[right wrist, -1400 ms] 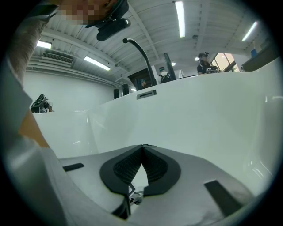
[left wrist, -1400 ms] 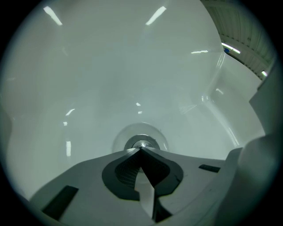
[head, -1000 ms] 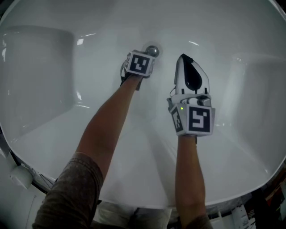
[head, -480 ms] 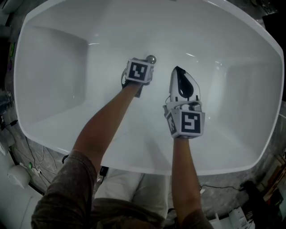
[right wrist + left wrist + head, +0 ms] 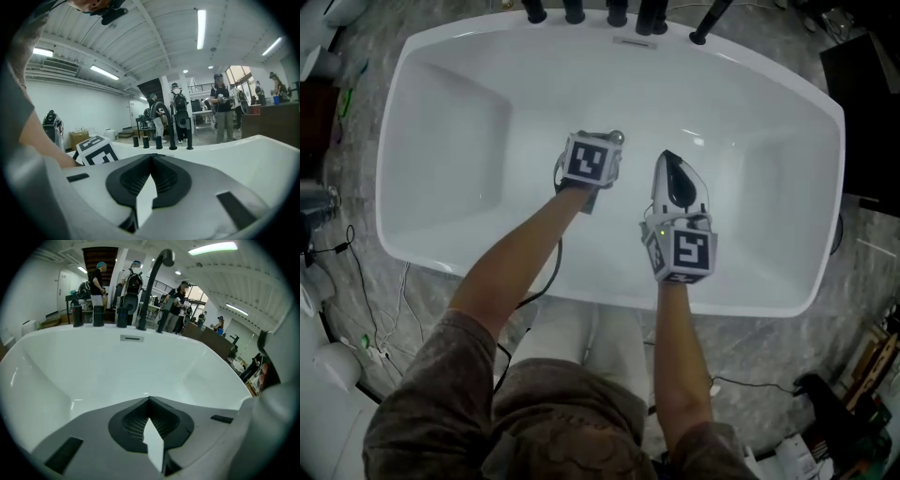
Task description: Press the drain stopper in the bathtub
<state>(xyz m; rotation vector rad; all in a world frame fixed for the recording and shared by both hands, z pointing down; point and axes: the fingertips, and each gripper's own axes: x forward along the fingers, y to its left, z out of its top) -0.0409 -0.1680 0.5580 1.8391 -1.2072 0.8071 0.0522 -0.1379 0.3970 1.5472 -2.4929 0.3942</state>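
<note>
The white tub (image 5: 441, 234) lies below the person, its long side running from 9 to 3 o'clock in the head view, on a grey marbled floor (image 5: 759, 352). The small round metal stopper (image 5: 617, 138) sits on the tub bottom near the middle, towards the 12 o'clock wall. The left hand-held gripper (image 5: 149, 400) hangs over the tub with its marker cube (image 5: 589, 161) just beside the stopper, which peeks out at the cube's 1 o'clock; whether anything touches the stopper cannot be told. Its jaws are together at the tips with nothing between them, and beyond them only the bare white tub wall shows. The right hand-held gripper (image 5: 666, 161) is at 3 o'clock of the left one, near it but apart, pointing to 12 o'clock; its jaws are likewise closed and empty. A row of black taps (image 5: 619, 13) stands on the rim at 12 o'clock, a curved spout (image 5: 154, 282) among them. People (image 5: 220, 112) stand in the room beyond
</note>
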